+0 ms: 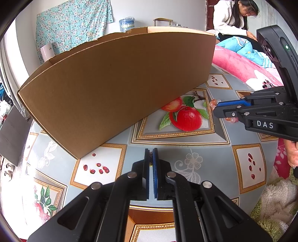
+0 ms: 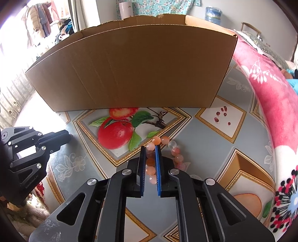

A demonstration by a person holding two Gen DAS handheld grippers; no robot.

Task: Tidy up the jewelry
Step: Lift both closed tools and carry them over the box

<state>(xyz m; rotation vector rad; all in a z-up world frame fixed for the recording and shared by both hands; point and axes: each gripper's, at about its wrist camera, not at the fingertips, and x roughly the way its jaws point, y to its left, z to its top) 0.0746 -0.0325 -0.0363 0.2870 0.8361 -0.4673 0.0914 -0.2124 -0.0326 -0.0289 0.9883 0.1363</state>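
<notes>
A bracelet of orange, pink and clear beads [image 2: 175, 150] lies on the patterned tablecloth [image 2: 204, 149], just in front of the printed apple. My right gripper [image 2: 150, 148] is shut on its left side, with several beads pinched between the blue pads. The left wrist view shows the same gripper [image 1: 216, 108] from the side, with beads [image 1: 213, 103] at its tips. My left gripper [image 1: 151, 149] hovers over the cloth with its pads together. A small dark bit [image 1: 150, 161] sits pinched between them; I cannot tell what it is. A tall open cardboard box [image 2: 130, 65] stands behind both.
A pink flowered blanket [image 2: 260, 93] borders the table on the right. A person in a white top [image 1: 231, 16] sits at the back right. Fluffy fabric [image 1: 275, 201] lies by the table's near right edge. The box wall [image 1: 119, 83] fills the left and middle.
</notes>
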